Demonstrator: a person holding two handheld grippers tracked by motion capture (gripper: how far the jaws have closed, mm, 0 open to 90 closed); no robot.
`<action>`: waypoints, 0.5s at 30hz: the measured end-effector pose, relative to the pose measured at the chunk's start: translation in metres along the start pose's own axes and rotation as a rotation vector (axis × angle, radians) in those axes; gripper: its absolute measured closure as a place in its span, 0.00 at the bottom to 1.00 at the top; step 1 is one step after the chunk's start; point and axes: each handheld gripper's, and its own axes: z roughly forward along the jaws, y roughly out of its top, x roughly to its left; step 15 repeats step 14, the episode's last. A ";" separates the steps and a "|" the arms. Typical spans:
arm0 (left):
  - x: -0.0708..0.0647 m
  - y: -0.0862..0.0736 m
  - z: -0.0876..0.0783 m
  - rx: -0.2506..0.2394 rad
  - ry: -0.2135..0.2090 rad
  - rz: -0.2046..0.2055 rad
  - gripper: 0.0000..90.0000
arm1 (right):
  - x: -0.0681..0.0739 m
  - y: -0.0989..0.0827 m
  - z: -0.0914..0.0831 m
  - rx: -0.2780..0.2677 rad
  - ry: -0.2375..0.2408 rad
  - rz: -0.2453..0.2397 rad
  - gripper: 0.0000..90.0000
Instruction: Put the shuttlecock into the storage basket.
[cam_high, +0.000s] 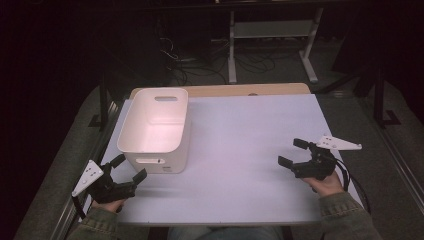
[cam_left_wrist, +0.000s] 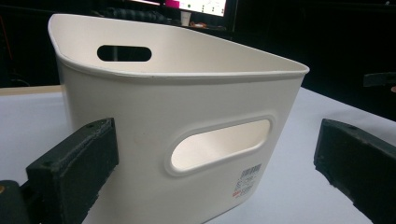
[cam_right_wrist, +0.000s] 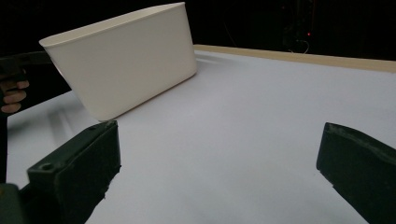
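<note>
Left gripper (cam_high: 128, 170) sits at the near left corner of the table (cam_high: 250, 150), jaws spread wide and holding nothing; in the left gripper view the two black pads frame the near wall of the white bin (cam_left_wrist: 177, 116), with its handle slot (cam_left_wrist: 222, 144) and a barcode sticker (cam_left_wrist: 247, 179) between them. The bin stands upright on the left half of the table, just beyond this gripper, apparently not touched. Right gripper (cam_high: 295, 152) rests low near the right edge, jaws likewise wide apart and empty, aimed across bare white tabletop toward the bin (cam_right_wrist: 126, 60), well apart from it. Judgement: this is the approach step, no grasp made yet; the left gripper is the one lined up to take the bin. Next move likely calls for easing the left gripper forward and closing on the near rim or through the handle slot, since the wall itself looks too broad to span. Room: the whole centre and right of the table is open for sliding or setting down the bin. Constraints: the bin stands near the left edge, the wooden strip (cam_high: 260, 90) marks the far edge, and the left gripper sits close to the near left corner, leaving little margin there.
</note>
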 end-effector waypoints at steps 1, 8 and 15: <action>0.000 0.000 0.000 0.001 0.001 0.000 0.00 | 0.000 -0.001 -0.001 0.004 -0.005 -0.003 0.00; -0.001 0.000 0.000 0.007 0.002 0.000 0.00 | -0.002 -0.006 -0.007 0.007 -0.027 -0.006 0.00; -0.001 0.000 0.000 0.003 -0.002 -0.005 0.00 | -0.002 -0.006 -0.012 0.000 -0.037 -0.006 0.00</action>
